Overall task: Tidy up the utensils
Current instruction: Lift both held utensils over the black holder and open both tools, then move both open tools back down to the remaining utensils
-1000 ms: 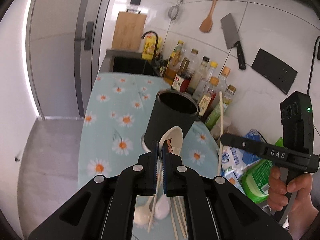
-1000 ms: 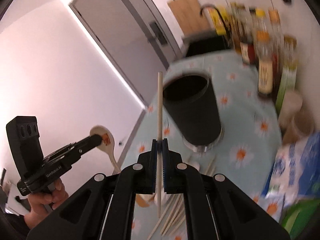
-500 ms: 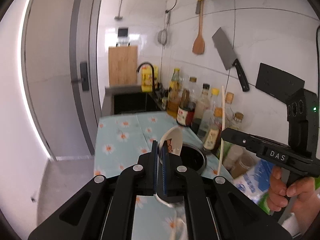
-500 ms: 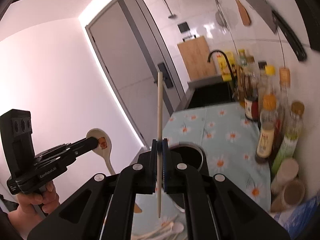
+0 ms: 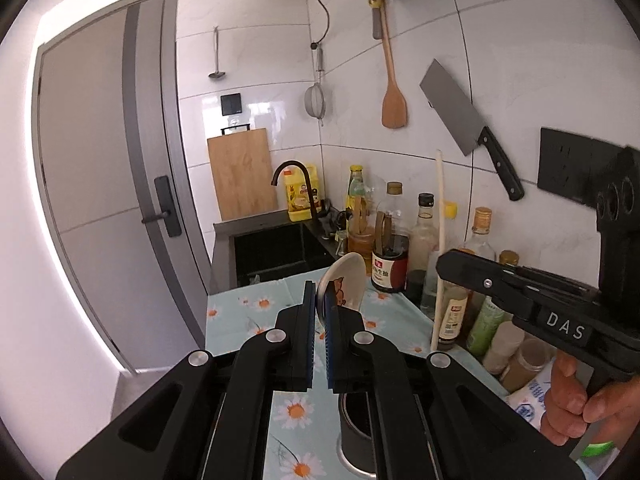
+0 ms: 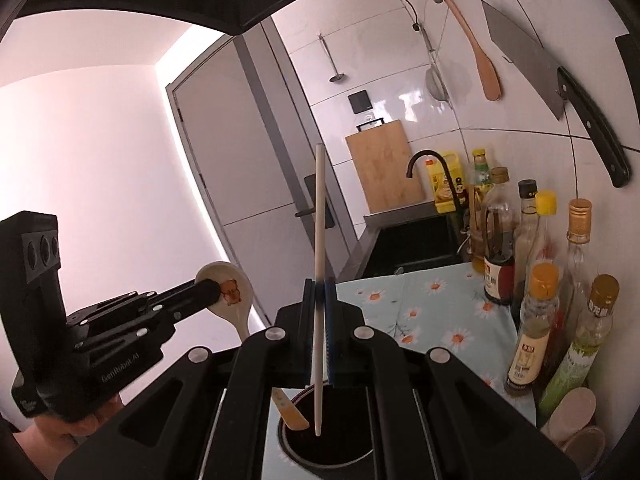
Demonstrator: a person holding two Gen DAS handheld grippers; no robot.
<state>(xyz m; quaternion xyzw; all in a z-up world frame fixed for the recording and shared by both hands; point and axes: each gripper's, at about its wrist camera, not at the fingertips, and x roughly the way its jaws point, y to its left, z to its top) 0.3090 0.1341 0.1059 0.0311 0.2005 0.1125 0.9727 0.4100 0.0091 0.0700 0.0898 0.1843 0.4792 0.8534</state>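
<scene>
Right wrist view: chopstick (image 6: pixel 320 240) upright between closed right tongs (image 6: pixel 319 312), above holder (image 6: pixel 328 436).

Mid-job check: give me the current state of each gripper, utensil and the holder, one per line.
Left gripper: shut on the spoon.
Spoon: lifted clear of the counter, bowl end up.
Right gripper: shut on the chopstick.
Chopstick: held upright, lower tip over the holder's mouth.
Utensil holder: upright, open-topped, on the daisy cloth.
Cleaver: hanging on the wall.
</scene>
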